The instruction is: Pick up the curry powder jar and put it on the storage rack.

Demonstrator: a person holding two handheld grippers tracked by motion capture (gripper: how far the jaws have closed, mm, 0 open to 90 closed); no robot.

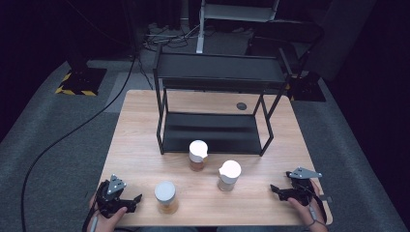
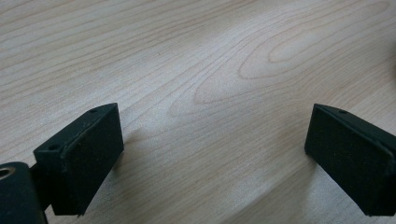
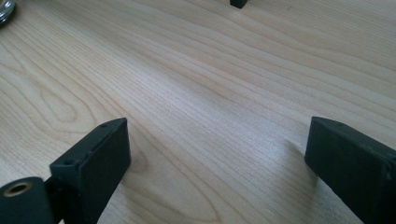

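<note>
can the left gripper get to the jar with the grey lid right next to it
Probably yes. The left gripper has its jaws open and empty, pointing toward the grey-lidded jar close beside it, with bare wooden table between them. The two white-lidded jars stand farther off.

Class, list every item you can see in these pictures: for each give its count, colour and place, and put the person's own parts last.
Table: one, light wood, centre of the high view.
Shelf rack: one, black, two tiers, standing on the far half of the table.
Jars: three, amber contents with white or pale lids; one in front of the rack, one to its right and nearer, one near the left tool.
Round insert: one, dark, in the tabletop behind the rack's lower tier.
Cable: one, black, across the grey floor at left.
Left tool: one, black, near left edge of the table, open, nothing between the jaws.
Right tool: one, black, near right edge, open, nothing between the jaws.
</note>
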